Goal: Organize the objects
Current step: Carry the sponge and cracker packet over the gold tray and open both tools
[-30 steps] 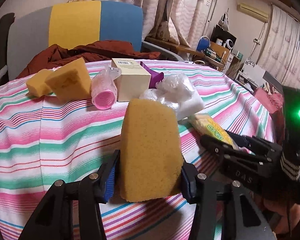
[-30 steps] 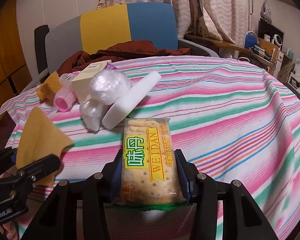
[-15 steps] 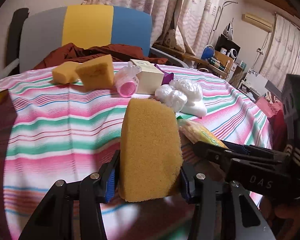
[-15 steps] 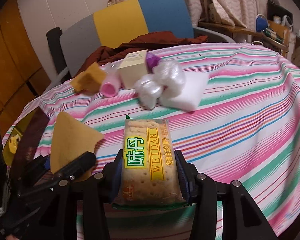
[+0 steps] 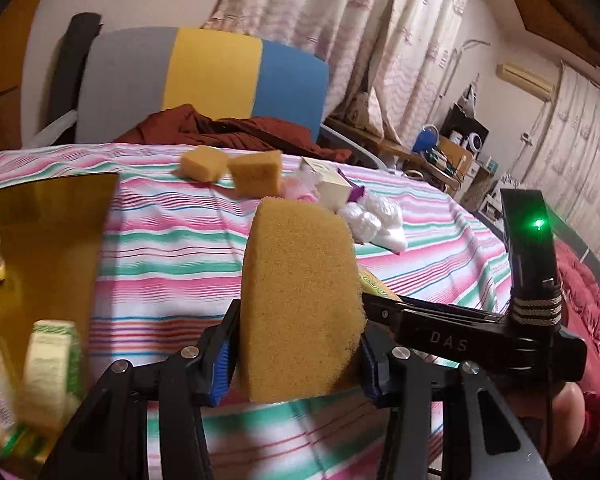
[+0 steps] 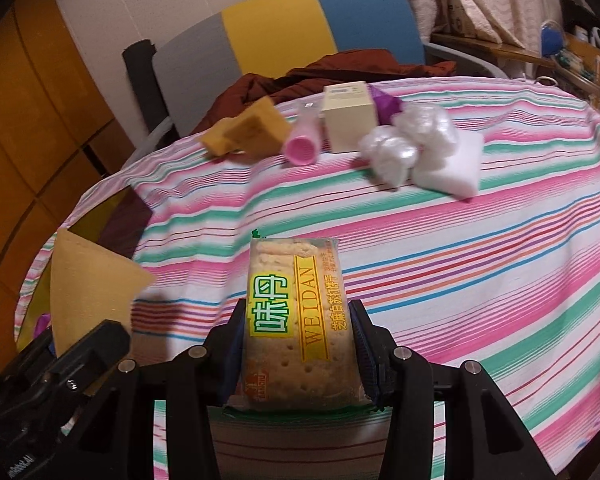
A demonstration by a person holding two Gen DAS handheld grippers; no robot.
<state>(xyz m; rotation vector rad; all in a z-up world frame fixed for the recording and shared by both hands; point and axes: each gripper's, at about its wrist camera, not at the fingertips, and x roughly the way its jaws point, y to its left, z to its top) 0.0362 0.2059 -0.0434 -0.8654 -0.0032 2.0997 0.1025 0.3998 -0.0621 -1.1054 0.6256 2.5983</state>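
Sponge [image 5: 300,308] stands upright at lower centre of the left view, pinched at its sides by the left gripper [image 5: 296,364], long axis vertical, rounded end up. Cracker pack [image 6: 300,328] sits at lower centre of the right view, jaws of the right gripper [image 6: 300,348] pressed on its long edges, long axis pointing away from the camera. Both are held above the striped cloth [image 6: 480,260], probably for transfer to the amber bin [image 5: 48,248] at left.

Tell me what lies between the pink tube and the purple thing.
In the right wrist view, a cream cardboard box stands between the pink plastic tube and the purple object, touching or nearly touching both.
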